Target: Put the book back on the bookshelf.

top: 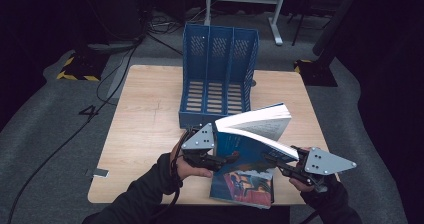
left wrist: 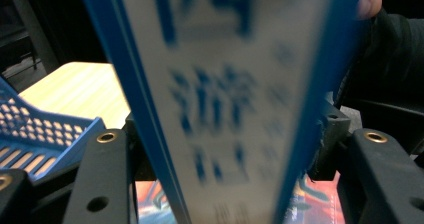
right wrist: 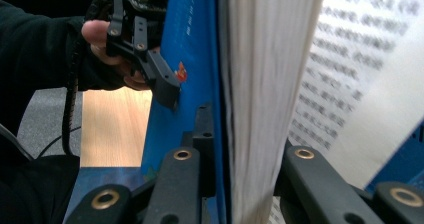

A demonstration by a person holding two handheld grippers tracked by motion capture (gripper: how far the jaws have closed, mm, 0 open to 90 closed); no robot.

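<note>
Two books at the near edge of the table, just in front of the blue file rack. One book with a red and blue cover lying flat, partly over the table's near edge. Other one, a blue-covered book, raised above it, front edge fanned open toward the rack, pages loose on top. Right gripper at the raised book's right side, jaws pinching the thick block of pages together with the blue cover; in the right gripper view, pads pressed against both faces of that block. Left gripper at the raised book's left side, low, near the rack's front left corner. Left jaws spread, straddling the blue cover seen edge-on in the left gripper view, gaps visible on both sides, no squeeze on it. Person's hand behind the left gripper, dark sleeve trailing off the table's near edge.
</note>
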